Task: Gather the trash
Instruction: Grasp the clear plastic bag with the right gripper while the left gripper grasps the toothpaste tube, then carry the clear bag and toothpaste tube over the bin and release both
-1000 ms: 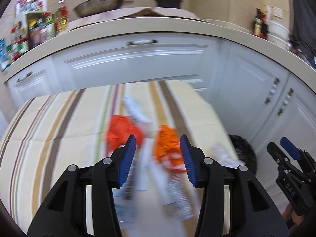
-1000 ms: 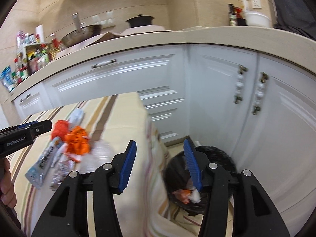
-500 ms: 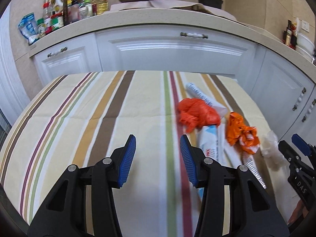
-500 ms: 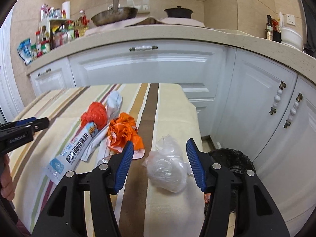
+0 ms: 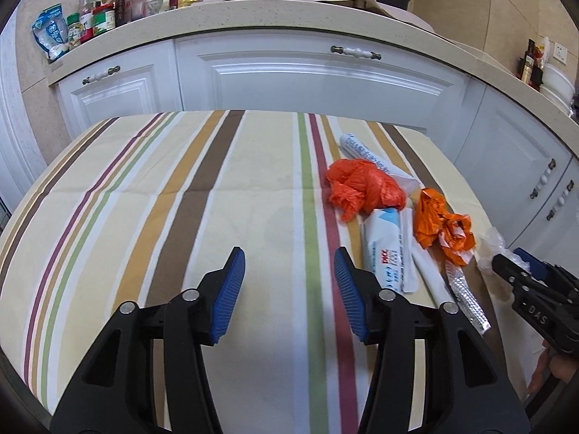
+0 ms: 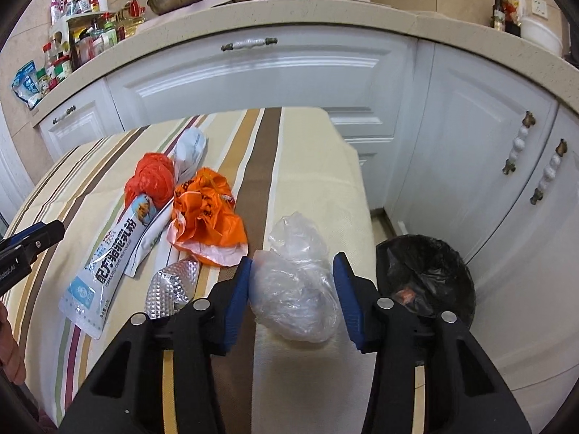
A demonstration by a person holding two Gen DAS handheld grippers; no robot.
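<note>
The right gripper [image 6: 291, 289] sits low over the striped tablecloth [image 6: 315, 166] with a crumpled clear plastic bag [image 6: 296, 289] between its blue pads [image 6: 237, 296]; its jaws have just been closing in, and both pads look to be at the edges of the bag, though I cannot tell if they truly press it. From that gripper, the black-lined trash bin [image 6: 427, 278] stands on the floor at about three o'clock, just past the table's edge, with a scrap or two already inside. At ten to eleven o'clock lies the rest of the litter: an orange plastic bag [image 6: 204, 213], a red-orange wad [image 6: 150, 181] behind it, a long white milk-powder sachet [image 6: 108, 264] and a strip of silver foil [image 6: 170, 285]. The left gripper [image 5: 289, 289] hovers over bare cloth with nothing between its jaws, which have just been opening and stand apart; the litter is at its one to two o'clock. White cabinets [image 5: 311, 79] run along behind the table.
</note>
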